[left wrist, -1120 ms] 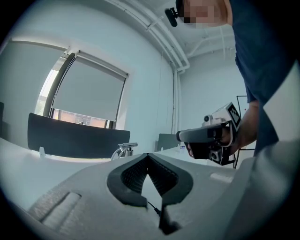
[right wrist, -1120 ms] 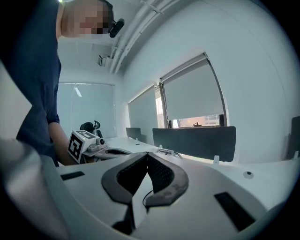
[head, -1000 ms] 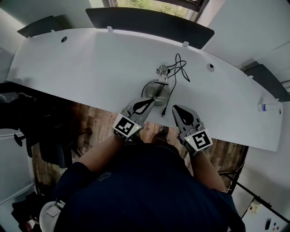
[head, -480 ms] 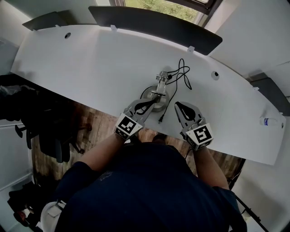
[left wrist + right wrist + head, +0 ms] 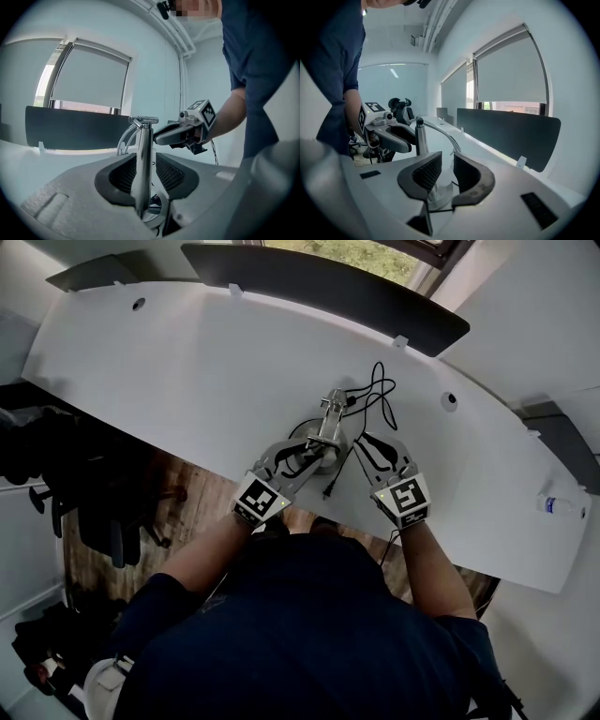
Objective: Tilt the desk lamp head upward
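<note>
**Desk lamp (image 5: 325,430)**, standing near the front edge of the white desk (image 5: 187,362), with its black cable (image 5: 377,390) trailing behind.

The left gripper (image 5: 312,454) has just been opening its jaws. In the left gripper view they stand wide apart with the lamp's upright post (image 5: 142,159) between them and a gap on either side, so we read no grip yet.

The right gripper (image 5: 367,444) has also just been opening, to a narrower gap. Through it we see the round base (image 5: 440,193) and, beyond the tips, the curved arm (image 5: 445,135). Nothing is pressed between the pads.

We cannot place the head with confidence; it probably hangs at the end of the curved arm.

For a clean tilt, we judge that the left jaws should close low on the post, to steady the lamp against sliding or tipping. The right jaws should then take the arm or head near its far end and lift in an arc about the top joint (image 5: 145,120). We would keep the cable clear of both grippers and avoid any sideways pull, since the base sits close to the desk edge.
</note>
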Available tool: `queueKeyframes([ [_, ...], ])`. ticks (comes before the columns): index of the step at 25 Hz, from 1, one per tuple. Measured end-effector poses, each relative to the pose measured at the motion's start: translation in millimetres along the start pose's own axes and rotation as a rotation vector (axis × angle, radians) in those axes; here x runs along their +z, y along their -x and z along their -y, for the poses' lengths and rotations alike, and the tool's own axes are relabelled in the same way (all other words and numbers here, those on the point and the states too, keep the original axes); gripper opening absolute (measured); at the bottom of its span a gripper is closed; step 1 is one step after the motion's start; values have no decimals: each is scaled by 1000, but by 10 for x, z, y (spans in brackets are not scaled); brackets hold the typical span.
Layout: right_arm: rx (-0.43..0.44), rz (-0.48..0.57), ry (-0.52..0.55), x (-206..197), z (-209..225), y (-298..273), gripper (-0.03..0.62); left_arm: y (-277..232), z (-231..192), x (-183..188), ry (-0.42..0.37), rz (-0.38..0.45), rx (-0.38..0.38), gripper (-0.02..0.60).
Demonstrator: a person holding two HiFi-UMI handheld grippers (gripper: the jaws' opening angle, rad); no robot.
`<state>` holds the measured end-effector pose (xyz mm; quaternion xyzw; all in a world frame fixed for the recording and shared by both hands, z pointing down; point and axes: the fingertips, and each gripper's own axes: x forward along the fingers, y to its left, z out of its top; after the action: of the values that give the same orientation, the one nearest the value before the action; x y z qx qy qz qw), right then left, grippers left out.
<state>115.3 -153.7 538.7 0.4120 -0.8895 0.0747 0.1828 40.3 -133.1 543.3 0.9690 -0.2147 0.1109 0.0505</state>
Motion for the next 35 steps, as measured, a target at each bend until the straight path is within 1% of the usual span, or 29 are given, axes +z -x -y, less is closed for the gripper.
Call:
queueKeyframes([
  [1, 9, -9, 17, -26, 21, -42, 90, -22, 3, 7, -9, 1, -7, 117],
  [3, 27, -24, 53, -66, 61, -122, 100, -64, 5, 22, -27, 4, -18, 129],
  [8, 56, -36, 151, -97, 180, -331, 109, -153, -23, 68, -46, 24, -43, 133],
  [11, 69, -48, 183, -143, 255, -451, 112, -210, -16, 72, -49, 26, -56, 133],
  [15, 103, -66, 272, -121, 307, -613, 121, -268, 18, 82, -68, 26, -83, 133],
  [18, 127, -70, 324, -111, 317, -715, 124, -300, -2, 86, -65, 30, -80, 133],
  [21, 150, -67, 354, -118, 307, -803, 124, -316, -13, 64, -80, 11, -83, 133],
  [24, 169, -67, 387, -129, 282, -895, 124, -329, -14, 89, -84, 22, -84, 133],
  [27, 176, -71, 414, -155, 263, -984, 111, -339, -8, 91, -90, 23, -86, 133],
  [29, 170, -68, 425, -148, 269, -1020, 73, -337, -11, 96, -85, 27, -85, 133],
  [32, 178, -62, 429, -137, 269, -1028, 71, -331, -13, 93, -85, 29, -93, 133],
  [35, 187, -67, 449, -128, 256, -1027, 64, -317, -15, 68, -86, 5, -107, 133],
])
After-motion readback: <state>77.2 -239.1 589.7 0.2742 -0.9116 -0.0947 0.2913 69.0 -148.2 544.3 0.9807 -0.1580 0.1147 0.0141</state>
